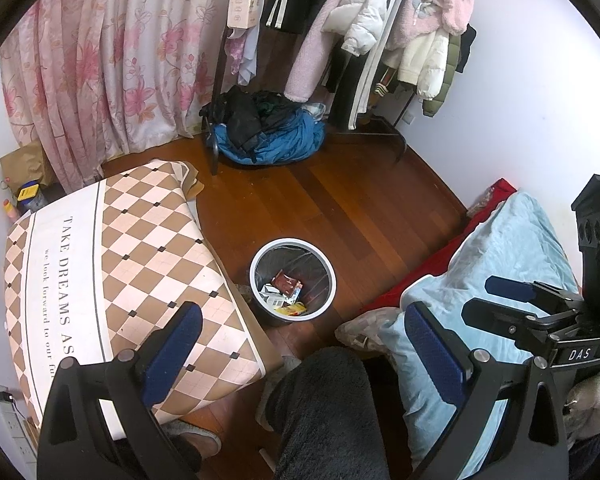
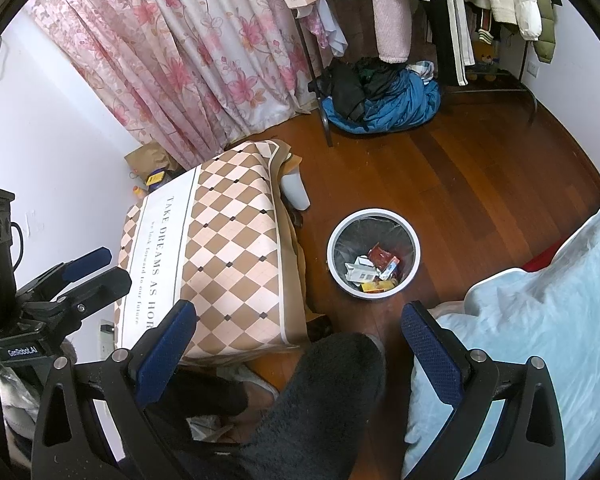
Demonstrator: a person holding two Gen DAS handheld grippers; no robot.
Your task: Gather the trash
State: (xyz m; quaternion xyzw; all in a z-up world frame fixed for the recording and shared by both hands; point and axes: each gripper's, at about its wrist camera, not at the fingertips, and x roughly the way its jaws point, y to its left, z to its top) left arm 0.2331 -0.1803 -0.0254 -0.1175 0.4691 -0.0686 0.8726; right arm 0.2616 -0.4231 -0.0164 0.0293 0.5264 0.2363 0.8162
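Note:
A white round trash bin [image 1: 254, 264] lined with a dark bag stands on the wooden floor between a small table and a bed; it also shows in the right wrist view [image 2: 332, 242]. Several wrappers and cartons [image 1: 285, 292] lie inside it, also seen in the right wrist view [image 2: 374, 268]. My left gripper [image 1: 300, 336] is open and empty, held high above the floor near the bin. My right gripper [image 2: 298, 330] is open and empty too. The right gripper shows at the right edge of the left wrist view [image 1: 500, 296], and the left gripper shows at the left of the right wrist view [image 2: 96, 268].
A small table with a checkered cloth [image 1: 140, 256] stands left of the bin. A bed with a light blue blanket [image 1: 500, 248] is on the right. The person's dark-trousered knee [image 1: 324, 408] is below the grippers. A clothes rack [image 1: 364, 40] and a blue clothing pile [image 1: 276, 140] stand at the back.

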